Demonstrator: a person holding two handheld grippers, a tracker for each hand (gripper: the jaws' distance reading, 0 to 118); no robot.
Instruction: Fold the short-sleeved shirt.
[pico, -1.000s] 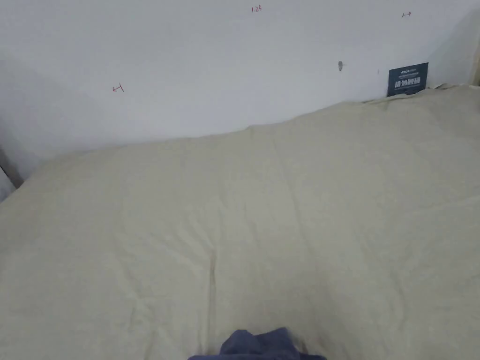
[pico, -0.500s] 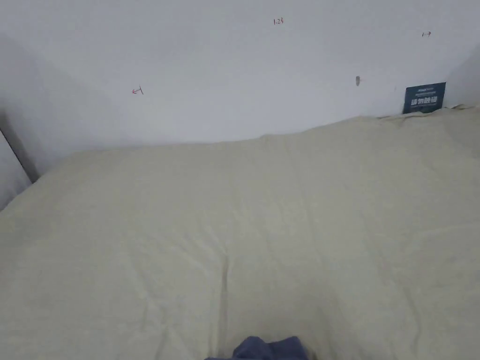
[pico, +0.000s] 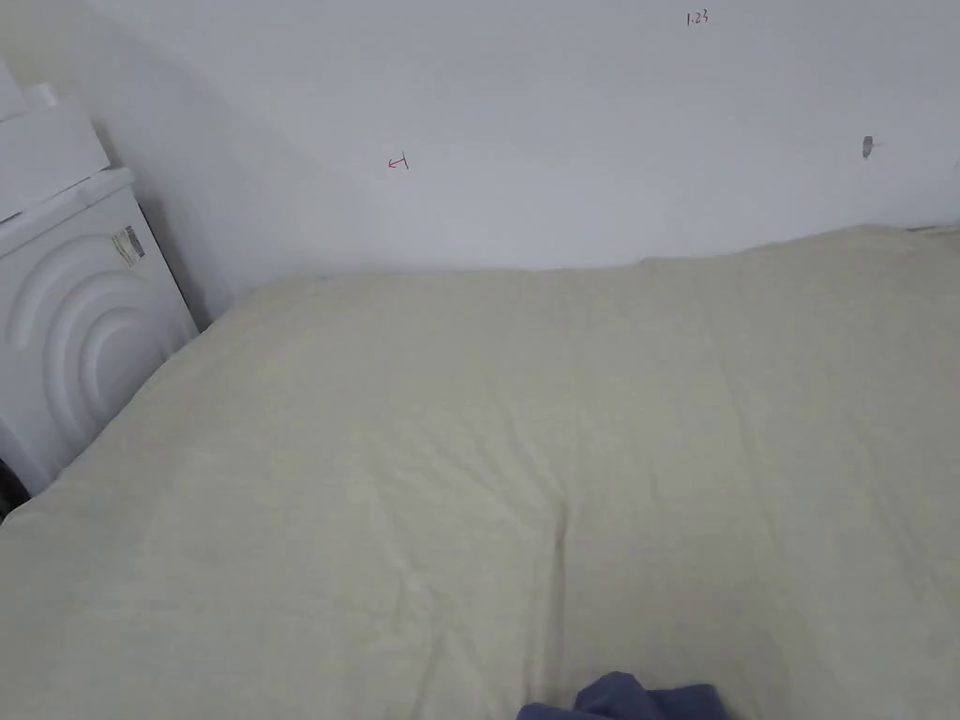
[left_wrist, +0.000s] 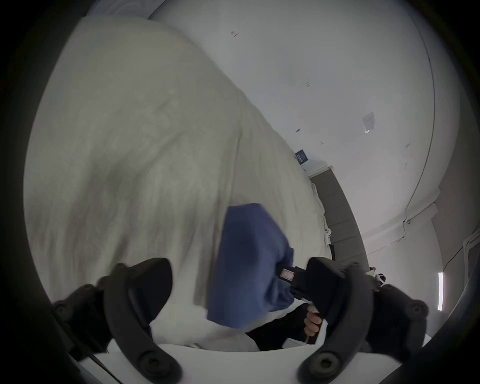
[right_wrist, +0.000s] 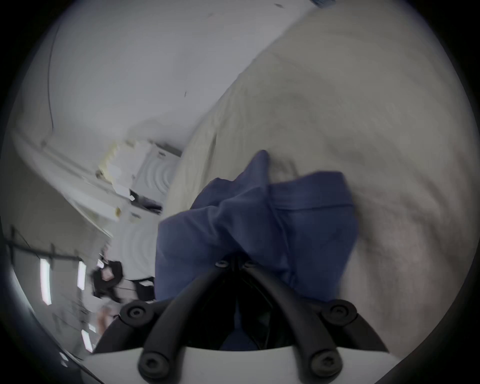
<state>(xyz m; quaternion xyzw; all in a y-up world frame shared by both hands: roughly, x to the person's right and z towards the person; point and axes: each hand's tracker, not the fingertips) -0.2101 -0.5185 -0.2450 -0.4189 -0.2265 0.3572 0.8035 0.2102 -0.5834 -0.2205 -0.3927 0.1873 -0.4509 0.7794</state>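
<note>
Your right gripper (right_wrist: 235, 262) was clamped on the bunched blue shirt (right_wrist: 259, 223) — jaws closed together on the cloth, which spilled forward from the tips over the near edge of the cream bed cover (right_wrist: 363, 104). Your left gripper (left_wrist: 239, 275) stood wide apart and empty, the shirt just ahead of it and toward its right jaw, so the right hand had it. The bundle showed no clear long axis. Farther off, red marks on the wall (pico: 562, 141) and a sticker on the white appliance (pico: 84, 319) — too small to make out.
</note>
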